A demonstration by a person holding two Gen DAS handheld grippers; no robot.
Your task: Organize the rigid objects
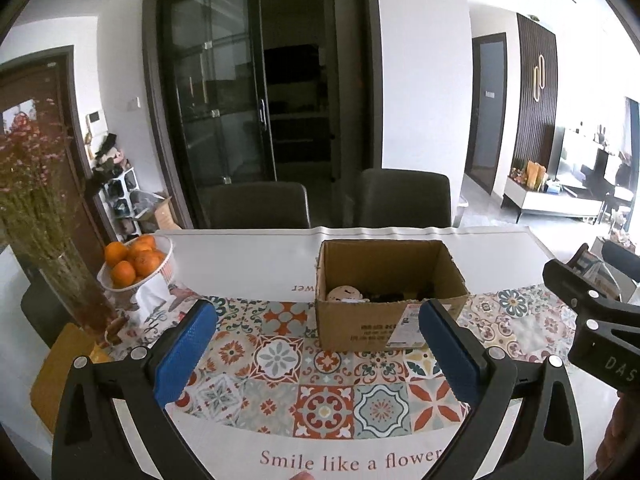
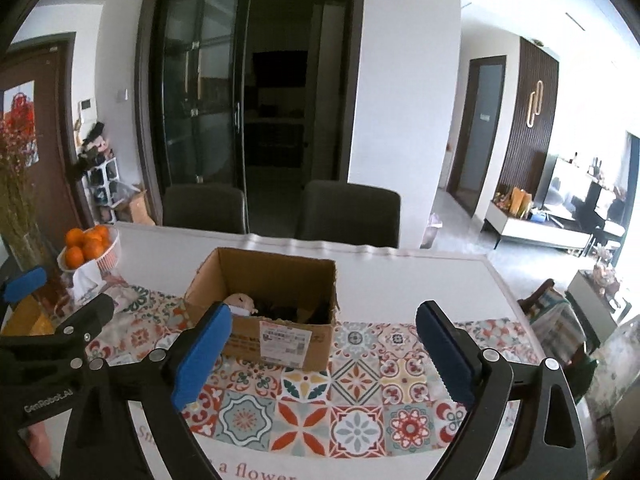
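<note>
An open cardboard box (image 1: 372, 326) stands on the patterned tablecloth (image 1: 280, 360), holding a pale round object (image 1: 346, 293) and dark items I cannot make out. It also shows in the right wrist view (image 2: 280, 338), with the pale object (image 2: 239, 302) at its left. My left gripper (image 1: 318, 350) is open and empty, above the cloth in front of the box. My right gripper (image 2: 322, 354) is open and empty, in front of the box and to its right. The right gripper's body (image 1: 600, 320) shows at the right edge of the left wrist view.
A white bowl of oranges (image 1: 136, 266) and a glass vase of dried flowers (image 1: 44, 216) stand at the table's left. Two dark chairs (image 1: 256, 206) sit behind the far edge. A yellow mat (image 1: 56, 372) lies at the near left.
</note>
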